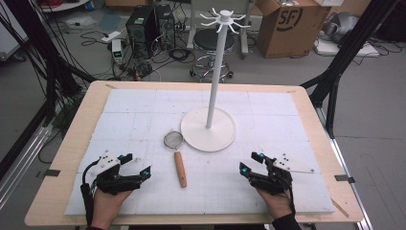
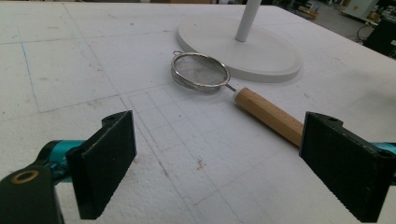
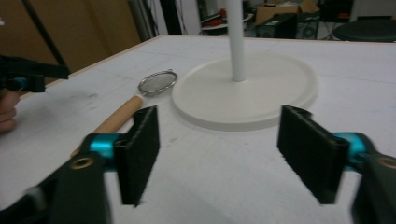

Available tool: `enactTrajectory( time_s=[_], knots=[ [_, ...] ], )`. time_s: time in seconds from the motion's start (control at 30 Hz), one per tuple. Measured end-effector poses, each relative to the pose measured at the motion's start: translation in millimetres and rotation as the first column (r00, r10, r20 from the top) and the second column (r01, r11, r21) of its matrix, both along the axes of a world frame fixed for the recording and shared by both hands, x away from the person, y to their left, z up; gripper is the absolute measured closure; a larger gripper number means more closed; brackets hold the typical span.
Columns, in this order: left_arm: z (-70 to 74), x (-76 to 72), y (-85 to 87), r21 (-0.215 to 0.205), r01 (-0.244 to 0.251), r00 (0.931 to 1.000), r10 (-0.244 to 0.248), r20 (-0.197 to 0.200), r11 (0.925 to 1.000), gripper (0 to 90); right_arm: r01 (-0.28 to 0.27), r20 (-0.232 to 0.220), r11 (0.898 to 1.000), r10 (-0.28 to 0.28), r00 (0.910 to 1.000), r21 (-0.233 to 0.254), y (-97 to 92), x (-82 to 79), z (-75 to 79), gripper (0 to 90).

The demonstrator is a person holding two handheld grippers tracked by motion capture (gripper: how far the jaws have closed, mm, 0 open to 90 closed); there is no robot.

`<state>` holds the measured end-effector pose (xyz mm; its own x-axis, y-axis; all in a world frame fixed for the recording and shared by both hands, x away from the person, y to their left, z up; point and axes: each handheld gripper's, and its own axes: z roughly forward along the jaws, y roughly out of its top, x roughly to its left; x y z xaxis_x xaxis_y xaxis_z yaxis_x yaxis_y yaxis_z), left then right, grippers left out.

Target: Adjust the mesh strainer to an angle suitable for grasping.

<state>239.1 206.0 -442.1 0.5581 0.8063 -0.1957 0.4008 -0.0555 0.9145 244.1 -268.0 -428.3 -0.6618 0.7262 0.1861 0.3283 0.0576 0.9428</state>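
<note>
A: Two grippers, both with jaws spread and nothing between them. The left gripper [image 1: 135, 165] rests low at the near left of the white mat [image 1: 129, 103], the right gripper [image 1: 252, 163] at the near right.

B: And the strainer [image 1: 176, 155]?

A: It lies flat between them, mesh bowl just beside the round base of the hook stand [image 1: 208, 129], wooden handle pointing back toward the person. In the left gripper view the handle's near end sits close to one jaw.

B: What could go wrong, in your view?

A: The handle looks smooth and faceted, so I'd guess a pinch near its very end lets it pivot and the mesh bowl droop. And the bowl rim lies so near the stand base that a careless sweep could knock it against that edge.

B: Room to work?

A: Plenty. The mat is bare on both sides of the strainer and in front of each gripper. The tight spots are the base rim and the upright pole; the table edges stay well apart from everything.
</note>
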Motion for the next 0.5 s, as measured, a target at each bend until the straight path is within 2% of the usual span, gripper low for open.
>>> enactTrajectory(
  time_s=[0.07,0.1,0.17,0.2,0.3,0.5],
  knots=[
    [-0.1,0.2,0.6,-0.002,-0.002,1.0,0.002,0.0,1.0,11.5,-0.022,-0.004,1.0,0.022,0.9997,0.007,4.6,0.8,1.1,46.2],
    [-0.2,0.3,0.6,-0.005,-0.003,1.0,0.003,-0.002,1.0,11.5,-0.022,-0.004,1.0,0.022,0.9997,0.007,4.6,0.8,1.1,46.2],
    [-0.1,0.1,0.6,-0.005,-0.004,1.0,0.004,-0.002,1.0,11.5,-0.044,-0.021,0.999,0.044,0.9988,0.019,12.7,3.6,3.3,56.5],
    [-0.1,0.0,0.6,-0.007,-0.003,1.0,0.003,-0.002,1.0,11.5,-0.044,-0.021,0.999,0.044,0.9988,0.019,12.7,3.6,3.3,56.5],
    [0.1,-0.4,0.9,-0.005,-0.002,1.0,0.002,-0.004,1.0,11.5,-0.077,-0.027,0.997,0.078,0.9966,0.019,28.6,8.2,7.9,67.5],
    [0.3,-1.2,2.2,-0.012,-0.007,1.0,0.006,-0.003,0.9999,11.5,-0.125,-0.042,0.992,0.126,0.9912,0.019,55.8,17.5,10.0,77.4]
  ],
)
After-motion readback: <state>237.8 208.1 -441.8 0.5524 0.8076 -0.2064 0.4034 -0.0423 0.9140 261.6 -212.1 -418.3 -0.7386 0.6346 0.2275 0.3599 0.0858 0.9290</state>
